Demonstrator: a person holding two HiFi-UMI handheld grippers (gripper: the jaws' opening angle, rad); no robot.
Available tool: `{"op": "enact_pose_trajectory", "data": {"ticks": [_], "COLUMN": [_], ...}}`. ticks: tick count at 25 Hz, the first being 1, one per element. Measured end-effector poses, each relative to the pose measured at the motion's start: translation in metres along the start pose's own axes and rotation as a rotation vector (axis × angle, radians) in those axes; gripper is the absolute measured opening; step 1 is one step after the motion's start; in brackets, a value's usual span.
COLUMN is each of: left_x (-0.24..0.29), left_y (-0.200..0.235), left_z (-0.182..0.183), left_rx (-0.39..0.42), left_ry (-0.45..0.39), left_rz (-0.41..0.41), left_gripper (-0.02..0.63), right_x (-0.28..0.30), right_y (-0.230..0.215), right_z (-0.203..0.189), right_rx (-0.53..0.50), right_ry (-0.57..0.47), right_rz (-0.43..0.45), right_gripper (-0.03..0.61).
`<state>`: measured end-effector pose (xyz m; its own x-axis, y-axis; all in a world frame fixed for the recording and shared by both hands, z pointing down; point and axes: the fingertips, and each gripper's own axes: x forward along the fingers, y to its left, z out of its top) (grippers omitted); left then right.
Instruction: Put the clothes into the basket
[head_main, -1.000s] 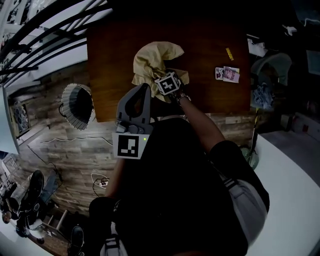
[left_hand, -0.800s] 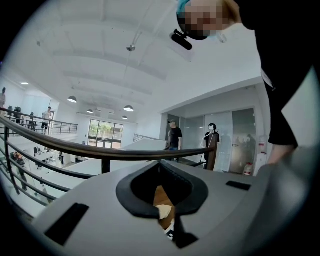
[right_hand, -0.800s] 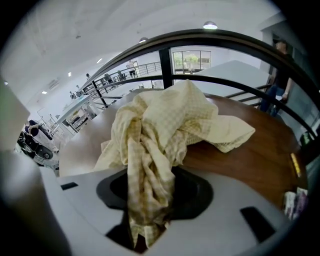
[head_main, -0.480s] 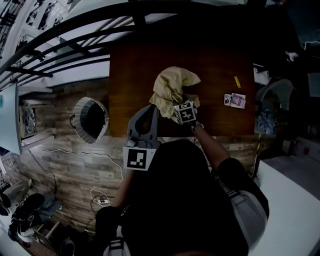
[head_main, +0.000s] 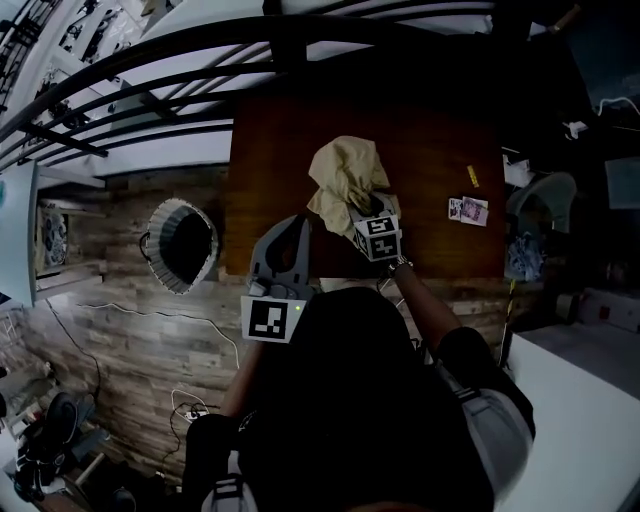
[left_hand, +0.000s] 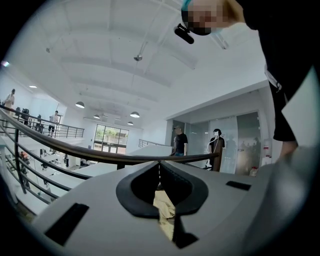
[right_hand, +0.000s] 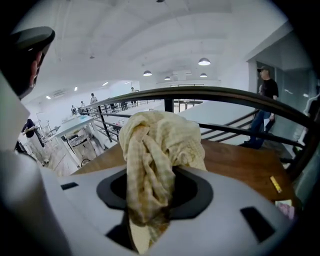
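A plank floor (head_main: 120, 350) runs under a dark wooden counter (head_main: 440, 150) set against a railing (head_main: 200, 50). Nearest the person, the left gripper (head_main: 302, 218) points level with its jaw tips together. A sliver of fabric shows in the slot behind them, and I cannot tell whether it is pinched or merely seen through. Just to its right, the right gripper (head_main: 362, 205) has just been closing its jaws and now clamps a bunched fold of the yellowish cloth (head_main: 345, 170). The rest of the cloth bulges beyond the tips and trails over the counter. The basket (head_main: 160, 268) stands on the floor well to the left of both grippers. To do this well, I would keep that clamp firm, raise the cloth until its tail clears the counter edge, carry it left past the other gripper, and release only once it hangs over the basket's mouth.
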<state>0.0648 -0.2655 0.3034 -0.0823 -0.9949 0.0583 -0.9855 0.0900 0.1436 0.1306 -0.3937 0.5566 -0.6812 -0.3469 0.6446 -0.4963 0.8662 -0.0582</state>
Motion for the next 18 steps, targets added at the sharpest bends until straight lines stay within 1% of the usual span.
{"op": "enact_pose_trajectory", "data": {"ticks": [6,10,14,18], "left_x": [-0.023,-0.046,-0.077,-0.111], "left_y": [0.008,0.018,0.033,0.052], "left_z": [0.002,0.005,0.006,0.006], "left_rx": [-0.01,-0.012,-0.024,-0.038], "left_ry": [-0.02,-0.034,-0.045,-0.058], "left_rz": [0.0,0.014,0.046,0.104], "left_gripper": [0.015,0.015,0.015,0.015], "right_x": [-0.026,-0.043,-0.056,-0.066], "right_y": [0.031,0.059,0.093,0.132], "right_z": [0.03,0.052,0.068,0.084], "right_rx": [-0.02,-0.034,-0.059,-0.089], "right_ry": [-0.094,-0.159,-0.201,-0.244], "right_rz": [0.021,0.043,0.069,0.115], "right_gripper": [0.173,0.175,0.175,0.175]}}
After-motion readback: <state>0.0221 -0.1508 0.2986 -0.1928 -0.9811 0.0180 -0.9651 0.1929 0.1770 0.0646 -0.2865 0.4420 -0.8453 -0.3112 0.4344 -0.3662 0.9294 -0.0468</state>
